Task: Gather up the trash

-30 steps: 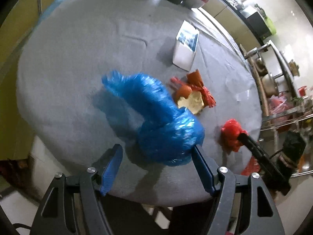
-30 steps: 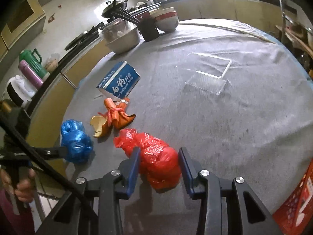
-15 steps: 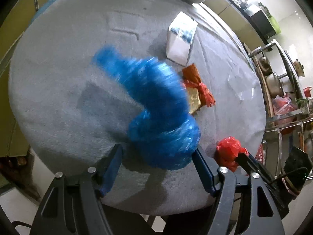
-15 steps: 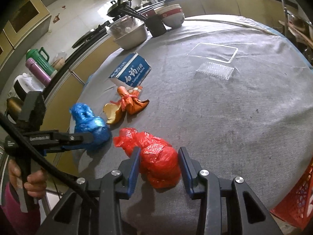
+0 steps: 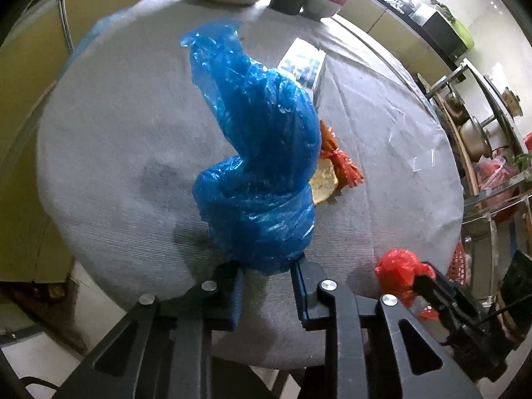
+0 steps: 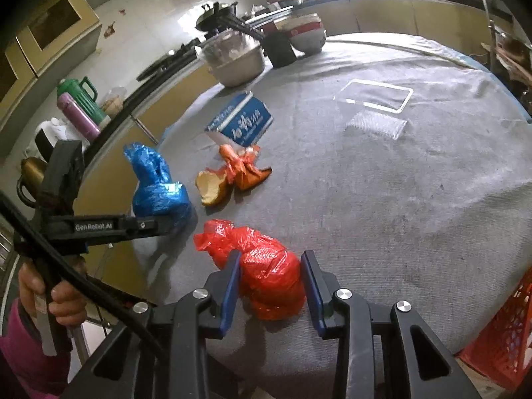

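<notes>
The thin film of the blue bag (image 5: 262,166), at the table's near-left edge, could slip or tear if lifted quickly. The left gripper (image 5: 266,282) is closing, jaws nearly together, pinching its base. Further right, the right gripper (image 6: 269,286) clamps the red bag (image 6: 266,276) narrowly.
</notes>
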